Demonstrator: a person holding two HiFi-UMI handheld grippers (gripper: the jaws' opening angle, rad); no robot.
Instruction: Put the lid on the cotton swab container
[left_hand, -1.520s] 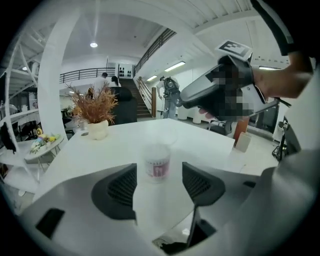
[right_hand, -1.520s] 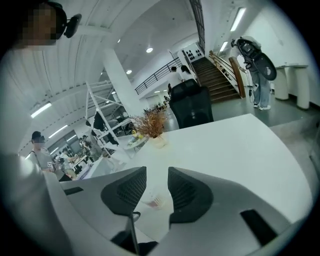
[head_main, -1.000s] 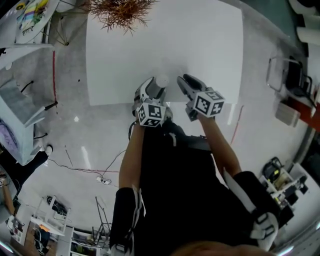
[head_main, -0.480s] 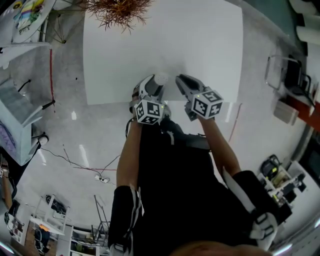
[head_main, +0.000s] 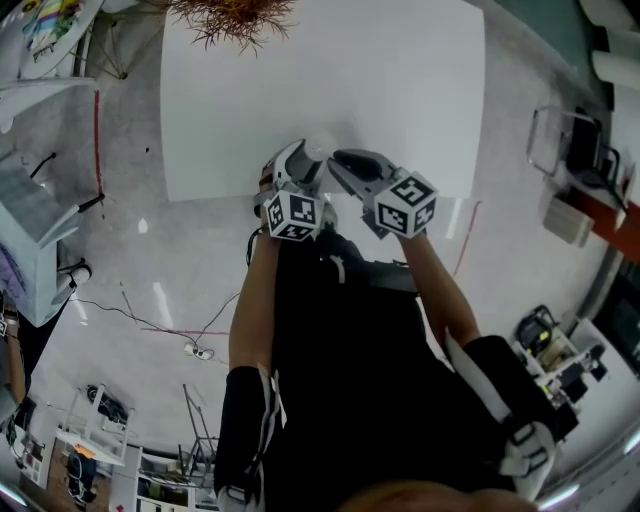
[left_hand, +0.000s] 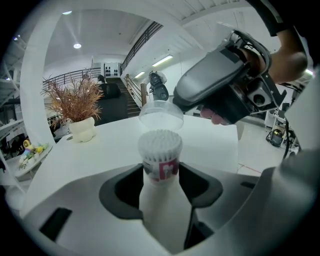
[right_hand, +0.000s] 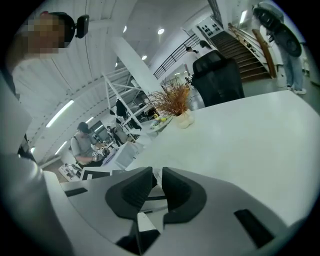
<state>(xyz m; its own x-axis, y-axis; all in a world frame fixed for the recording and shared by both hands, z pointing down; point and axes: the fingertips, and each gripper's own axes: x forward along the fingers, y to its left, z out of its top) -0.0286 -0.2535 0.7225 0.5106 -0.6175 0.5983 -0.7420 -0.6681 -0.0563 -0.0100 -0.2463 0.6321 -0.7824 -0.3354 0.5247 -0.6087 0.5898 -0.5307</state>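
The cotton swab container (left_hand: 160, 165) is held upright in the left gripper (head_main: 300, 165), whose jaws have just been closing on its body. The clear lid (left_hand: 161, 114) is pinched by its rim in the right gripper (right_hand: 156, 186), whose jaws have just been closed narrow. In the left gripper view the lid is seen at 12 o'clock from the container's top, just apart. A descent along the upright axis is judged necessary.

a white, smooth-topped bench (head_main: 400, 90); near its far left corner stands a pale bulbous pot (left_hand: 82, 129) holding a spray of dried reddish-brown stems (head_main: 235, 18).
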